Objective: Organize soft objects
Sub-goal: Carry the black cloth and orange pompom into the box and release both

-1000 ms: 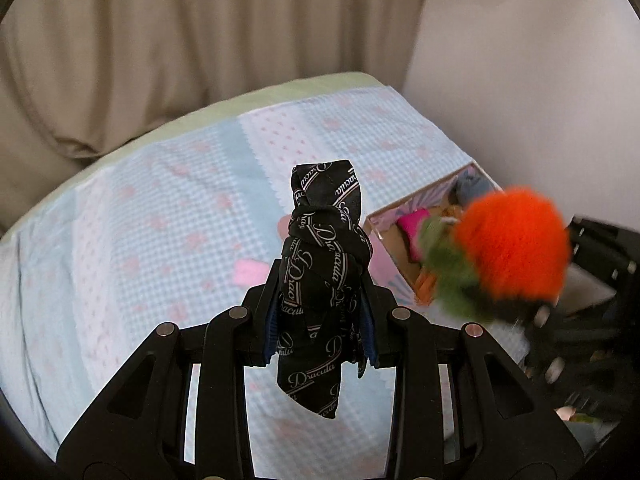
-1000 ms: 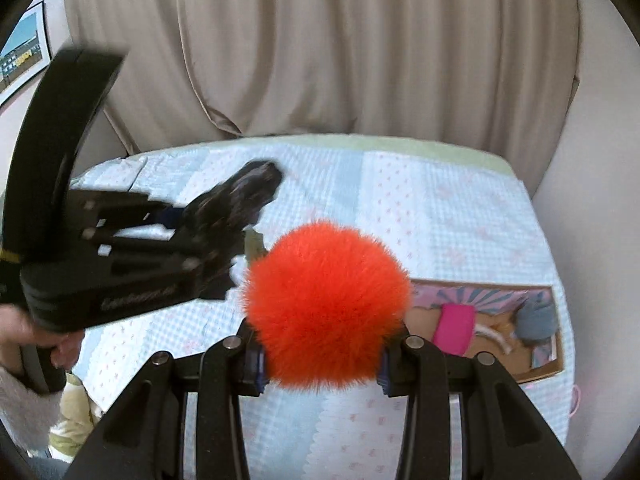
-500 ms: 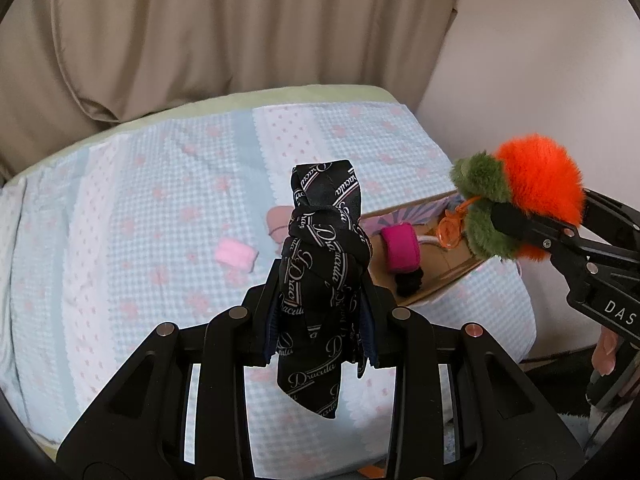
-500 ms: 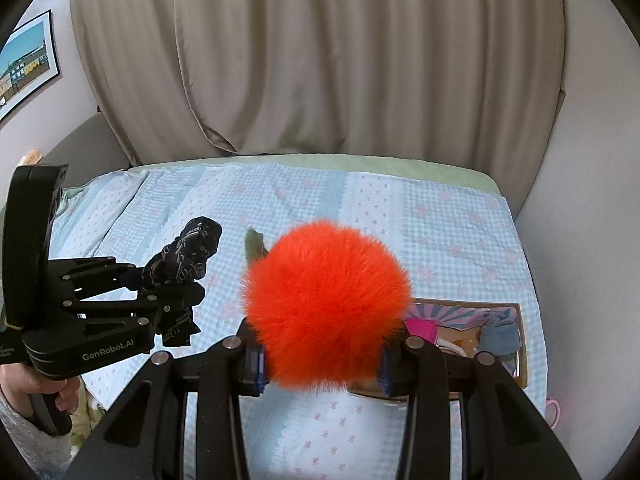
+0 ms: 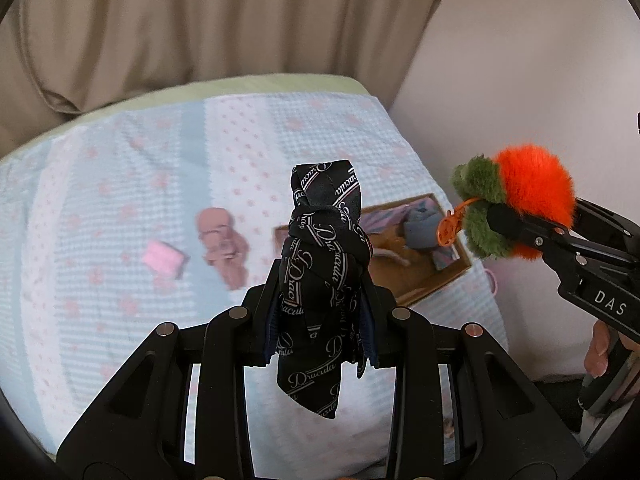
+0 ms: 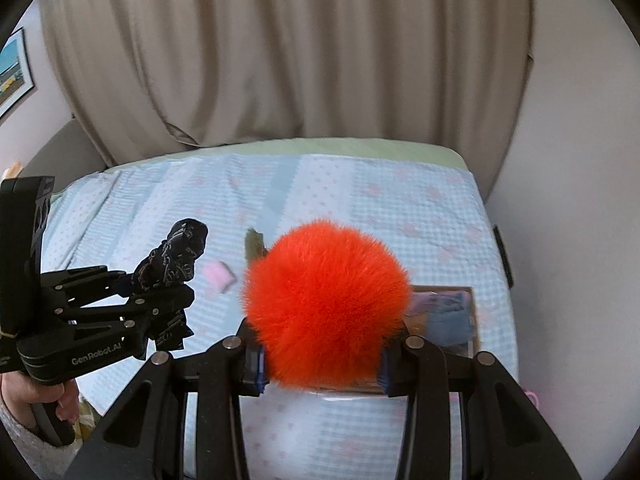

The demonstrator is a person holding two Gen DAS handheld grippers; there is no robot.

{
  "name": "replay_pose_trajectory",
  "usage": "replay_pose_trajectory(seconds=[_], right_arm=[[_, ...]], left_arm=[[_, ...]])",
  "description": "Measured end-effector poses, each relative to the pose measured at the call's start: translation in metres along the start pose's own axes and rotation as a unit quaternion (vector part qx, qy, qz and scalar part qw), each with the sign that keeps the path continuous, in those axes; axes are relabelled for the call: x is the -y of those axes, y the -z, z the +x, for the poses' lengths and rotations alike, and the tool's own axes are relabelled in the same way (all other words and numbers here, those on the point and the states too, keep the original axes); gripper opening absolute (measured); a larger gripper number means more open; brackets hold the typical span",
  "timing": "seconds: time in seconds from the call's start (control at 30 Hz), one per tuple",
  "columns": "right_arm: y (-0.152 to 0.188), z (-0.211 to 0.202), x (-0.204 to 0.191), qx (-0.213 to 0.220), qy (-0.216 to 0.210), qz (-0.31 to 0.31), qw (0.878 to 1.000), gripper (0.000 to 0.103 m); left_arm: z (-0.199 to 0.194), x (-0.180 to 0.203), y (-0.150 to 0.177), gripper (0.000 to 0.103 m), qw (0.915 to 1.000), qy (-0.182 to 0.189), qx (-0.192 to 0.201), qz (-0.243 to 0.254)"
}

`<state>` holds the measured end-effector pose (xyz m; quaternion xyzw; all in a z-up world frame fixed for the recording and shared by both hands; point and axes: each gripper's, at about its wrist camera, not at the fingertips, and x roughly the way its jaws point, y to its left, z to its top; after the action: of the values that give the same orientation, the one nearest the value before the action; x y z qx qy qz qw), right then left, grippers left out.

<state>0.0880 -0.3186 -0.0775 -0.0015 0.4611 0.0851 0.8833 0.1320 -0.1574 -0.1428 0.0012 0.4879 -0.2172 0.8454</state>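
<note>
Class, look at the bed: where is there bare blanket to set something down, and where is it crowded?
Bare: the blanket from the curtain down to the pink block. Crowded: around the pink plush and the filled cardboard box.

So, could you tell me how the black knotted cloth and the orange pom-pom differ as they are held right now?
The black knotted cloth is a long, smooth printed fabric with white script, standing upright and hanging below the left gripper. The orange pom-pom is round and fluffy, with a green tuft and an orange clasp, bulging wider than the right gripper. Both are soft, clamped between jaws, and held above the bed.
</note>
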Motion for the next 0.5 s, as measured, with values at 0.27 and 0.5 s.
replay_pose_trajectory(seconds=[0.27, 0.5], right_arm=[[0.001, 0.040, 0.073, -0.044, 0.020, 0.026, 0.999, 0.037], [0.005, 0.097, 0.116, -0.109, 0.023, 0.041, 0.993, 0.037]], left_arm=[[0.074, 0.051, -0.009, 0.029, 0.9988, 0.009, -0.045, -0.014], [0.145, 0.060, -0.009, 0.029, 0.9940, -0.006, -0.103, -0.037]])
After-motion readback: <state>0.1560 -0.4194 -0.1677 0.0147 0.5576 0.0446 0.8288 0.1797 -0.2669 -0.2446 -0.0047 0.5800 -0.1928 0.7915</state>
